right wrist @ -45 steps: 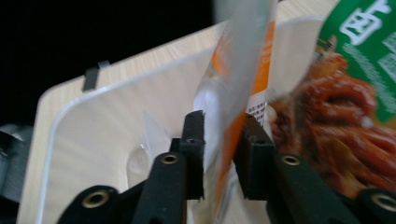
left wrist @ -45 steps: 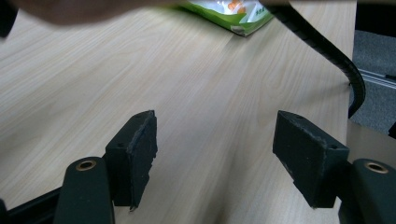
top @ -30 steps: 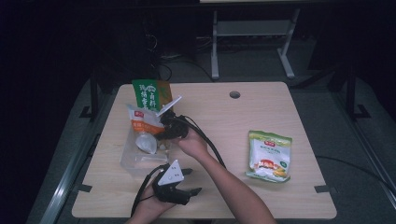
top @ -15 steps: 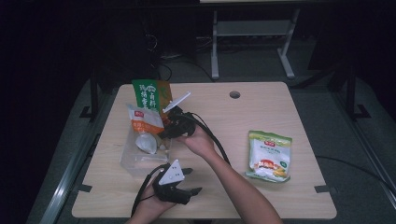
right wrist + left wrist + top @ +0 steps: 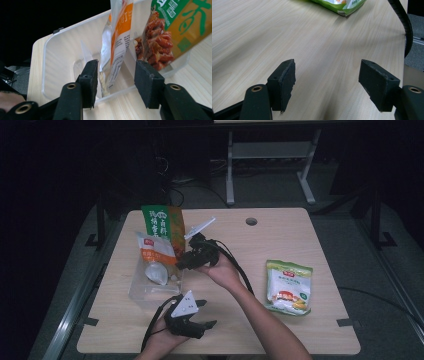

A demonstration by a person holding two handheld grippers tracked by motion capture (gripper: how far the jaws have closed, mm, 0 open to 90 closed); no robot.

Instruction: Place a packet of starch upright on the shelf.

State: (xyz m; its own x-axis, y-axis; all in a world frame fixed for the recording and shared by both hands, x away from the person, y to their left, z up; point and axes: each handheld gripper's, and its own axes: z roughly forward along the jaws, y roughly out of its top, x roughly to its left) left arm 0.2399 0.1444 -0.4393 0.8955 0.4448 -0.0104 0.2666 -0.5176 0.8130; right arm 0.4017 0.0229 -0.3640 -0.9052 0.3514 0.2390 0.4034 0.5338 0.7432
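A white-and-orange packet stands in a clear plastic bin at the table's left. A taller green-and-orange packet stands just behind it. My right gripper hovers at the bin's right rim. Its jaws have just been opening. In the right gripper view the gripper stands open, with the white-and-orange packet lined up in the gap but farther off and untouched; the green-and-orange packet is to its right. My left gripper rests near the front edge, open over bare wood.
A green-and-white packet lies flat at the right of the table; its edge tops the left gripper view. A black cable trails along the right forearm. A cable hole sits near the table's far edge.
My right gripper has opened and drawn back to the right from the white-and-orange packet, which stays standing in the bin. The left gripper has kept still.
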